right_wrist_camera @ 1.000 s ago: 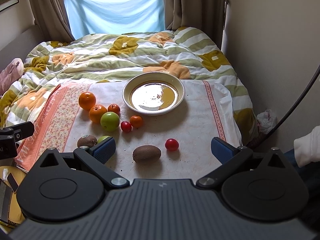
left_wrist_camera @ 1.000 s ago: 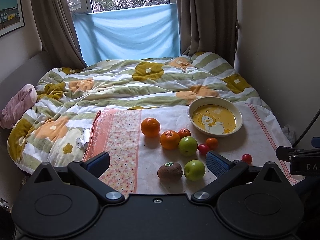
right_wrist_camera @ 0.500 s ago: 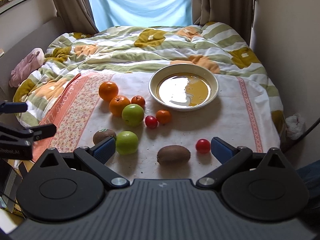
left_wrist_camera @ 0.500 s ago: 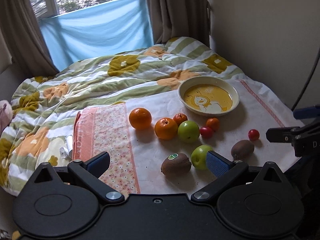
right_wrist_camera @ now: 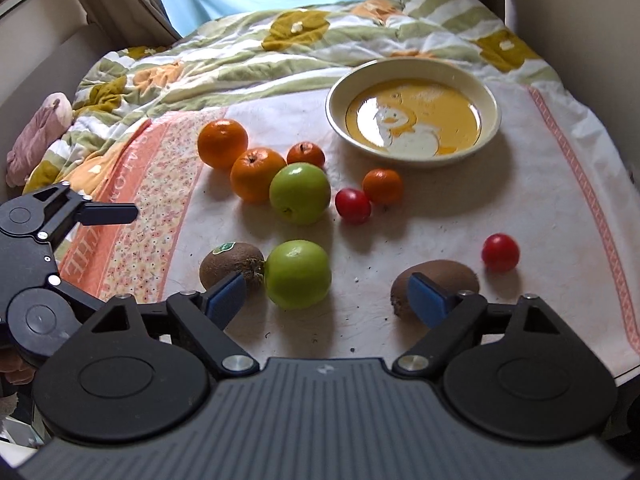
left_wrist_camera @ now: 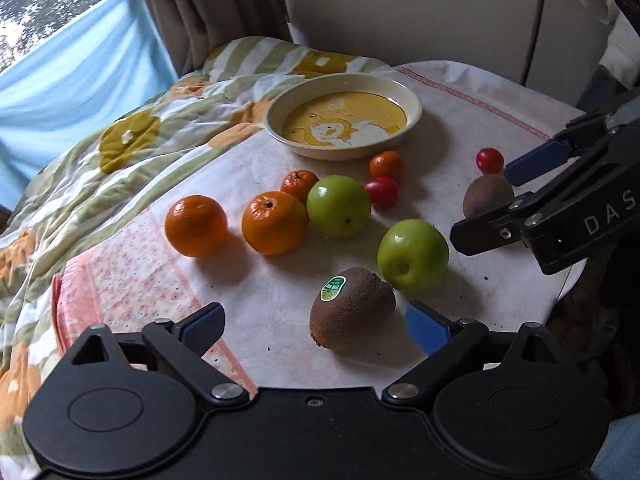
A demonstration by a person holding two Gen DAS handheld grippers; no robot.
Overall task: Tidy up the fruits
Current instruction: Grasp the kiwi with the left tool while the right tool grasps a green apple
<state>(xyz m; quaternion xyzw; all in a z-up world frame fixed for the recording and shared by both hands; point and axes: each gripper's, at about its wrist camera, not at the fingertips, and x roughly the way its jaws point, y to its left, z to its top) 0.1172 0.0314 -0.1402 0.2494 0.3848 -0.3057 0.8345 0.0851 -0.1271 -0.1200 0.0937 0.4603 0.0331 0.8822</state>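
Observation:
Fruit lies on a white cloth on the bed. A stickered kiwi (left_wrist_camera: 352, 314) lies just ahead of my open, empty left gripper (left_wrist_camera: 316, 326), next to a green apple (left_wrist_camera: 413, 255). My right gripper (right_wrist_camera: 326, 298) is open and empty, with that apple (right_wrist_camera: 298, 273) between its fingers' line and a second kiwi (right_wrist_camera: 436, 282) behind its right finger. Two oranges (right_wrist_camera: 223, 143), a second green apple (right_wrist_camera: 300, 192), small tangerines (right_wrist_camera: 382, 186) and red tomatoes (right_wrist_camera: 500, 252) lie nearby. An empty yellow duck bowl (right_wrist_camera: 414, 120) stands behind them.
A flowered quilt (right_wrist_camera: 248, 56) covers the bed beyond the cloth. A pink floral band (right_wrist_camera: 132, 216) runs along the cloth's left side. A wall rises on the right, curtains and a window at the back. A pink soft toy (right_wrist_camera: 38, 132) lies far left.
Both grippers have moved down and forward toward the fruit. The left view has swung right, bringing the stickered kiwi close between its fingers. Both stay open.

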